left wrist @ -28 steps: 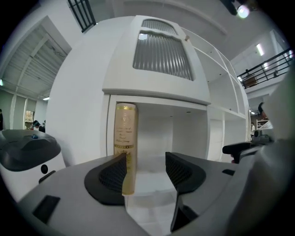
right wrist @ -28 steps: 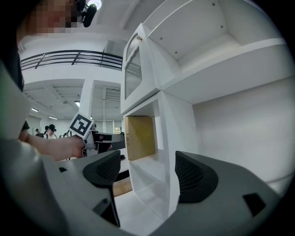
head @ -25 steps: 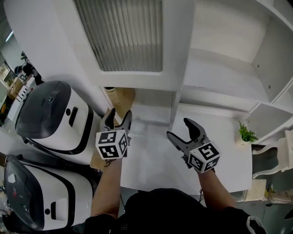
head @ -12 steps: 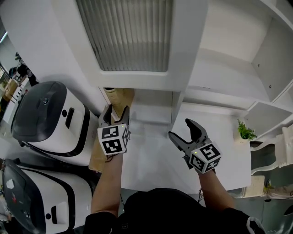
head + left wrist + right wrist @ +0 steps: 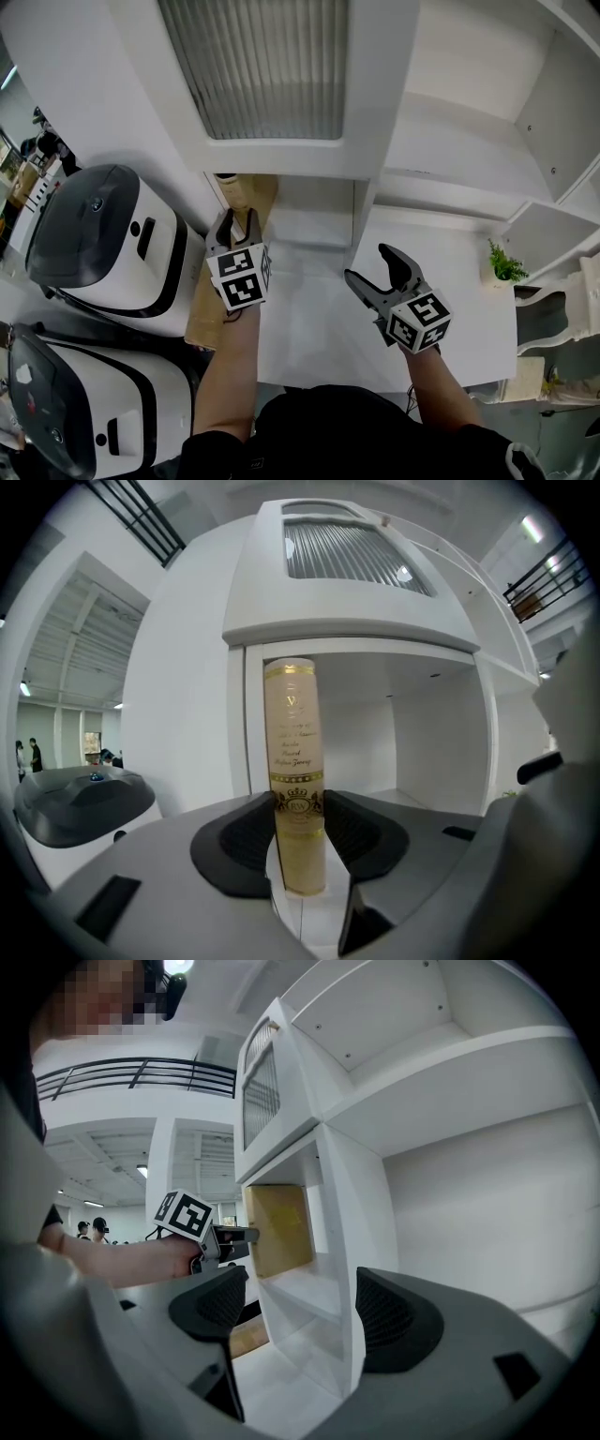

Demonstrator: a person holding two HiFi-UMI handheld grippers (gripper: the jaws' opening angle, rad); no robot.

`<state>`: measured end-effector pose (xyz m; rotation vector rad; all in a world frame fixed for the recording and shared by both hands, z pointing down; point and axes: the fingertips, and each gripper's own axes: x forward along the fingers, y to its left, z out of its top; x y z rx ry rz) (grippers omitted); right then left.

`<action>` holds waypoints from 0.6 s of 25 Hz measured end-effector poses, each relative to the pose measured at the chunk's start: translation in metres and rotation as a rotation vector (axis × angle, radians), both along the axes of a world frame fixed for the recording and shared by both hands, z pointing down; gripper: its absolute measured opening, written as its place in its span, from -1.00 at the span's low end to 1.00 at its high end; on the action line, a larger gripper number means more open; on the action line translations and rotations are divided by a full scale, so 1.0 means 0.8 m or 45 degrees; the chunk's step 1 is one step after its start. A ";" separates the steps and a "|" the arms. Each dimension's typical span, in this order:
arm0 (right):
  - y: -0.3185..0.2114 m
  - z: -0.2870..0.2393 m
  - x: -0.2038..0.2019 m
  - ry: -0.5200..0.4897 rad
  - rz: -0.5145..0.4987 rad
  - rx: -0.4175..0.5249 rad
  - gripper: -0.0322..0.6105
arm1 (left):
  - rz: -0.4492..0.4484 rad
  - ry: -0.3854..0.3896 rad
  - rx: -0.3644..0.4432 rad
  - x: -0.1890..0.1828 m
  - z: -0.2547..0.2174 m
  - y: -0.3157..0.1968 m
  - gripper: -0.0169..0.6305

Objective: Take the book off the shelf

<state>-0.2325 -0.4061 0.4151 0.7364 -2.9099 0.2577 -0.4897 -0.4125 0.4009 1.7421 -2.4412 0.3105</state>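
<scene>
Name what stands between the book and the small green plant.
The shelf unit's white upright divider stands between the book and the plant. The head view shows this.

Smooth white surfaces and one gilt-printed spine
The book (image 5: 295, 771) had a cream spine of smooth, faintly glossy paper with shiny gold print, and its cover looked matt tan. The shelf (image 5: 309, 230) was smooth white board with a soft sheen; its door panel (image 5: 272, 66) was ribbed, translucent glass or plastic. The table (image 5: 319, 328) was smooth white. The right hand-held gripper (image 5: 370, 265) had a matt grey plastic shell, dark finely textured pads (image 5: 394, 1321) and a matt printed cube (image 5: 419, 322). The appliances (image 5: 103, 234) were glossy white and black plastic
</scene>
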 end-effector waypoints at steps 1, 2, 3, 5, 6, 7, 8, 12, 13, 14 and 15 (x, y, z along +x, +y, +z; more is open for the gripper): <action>0.002 0.000 0.000 0.000 -0.002 -0.001 0.28 | 0.007 0.004 -0.004 0.001 0.000 0.001 -0.44; 0.003 0.000 0.000 0.000 -0.004 -0.002 0.28 | 0.014 0.008 -0.007 0.002 0.000 0.003 -0.45; 0.004 0.001 0.001 -0.001 -0.004 -0.003 0.28 | 0.021 0.010 -0.009 0.003 0.000 0.005 -0.47; 0.007 0.001 0.002 -0.003 -0.005 -0.006 0.28 | 0.035 0.012 -0.008 0.007 -0.001 0.013 -0.49; 0.008 0.001 0.003 -0.004 -0.005 -0.007 0.28 | 0.042 0.014 -0.006 0.009 -0.001 0.018 -0.49; 0.009 0.001 0.003 -0.005 -0.006 -0.008 0.28 | 0.048 0.017 -0.004 0.011 -0.001 0.024 -0.49; 0.010 0.002 0.003 -0.006 -0.007 -0.010 0.28 | 0.054 0.021 -0.003 0.013 -0.001 0.029 -0.49; 0.015 0.003 0.001 -0.005 -0.018 -0.012 0.28 | 0.097 0.039 -0.005 0.019 -0.002 0.041 -0.47; 0.016 0.002 0.000 -0.006 -0.020 -0.012 0.28 | 0.120 0.043 -0.008 0.020 -0.002 0.043 -0.42; 0.018 0.001 0.000 -0.007 -0.021 -0.011 0.28 | 0.146 0.047 -0.013 0.021 -0.003 0.044 -0.28; 0.019 0.000 0.000 -0.008 -0.021 -0.010 0.28 | 0.170 0.054 -0.017 0.020 -0.004 0.045 -0.23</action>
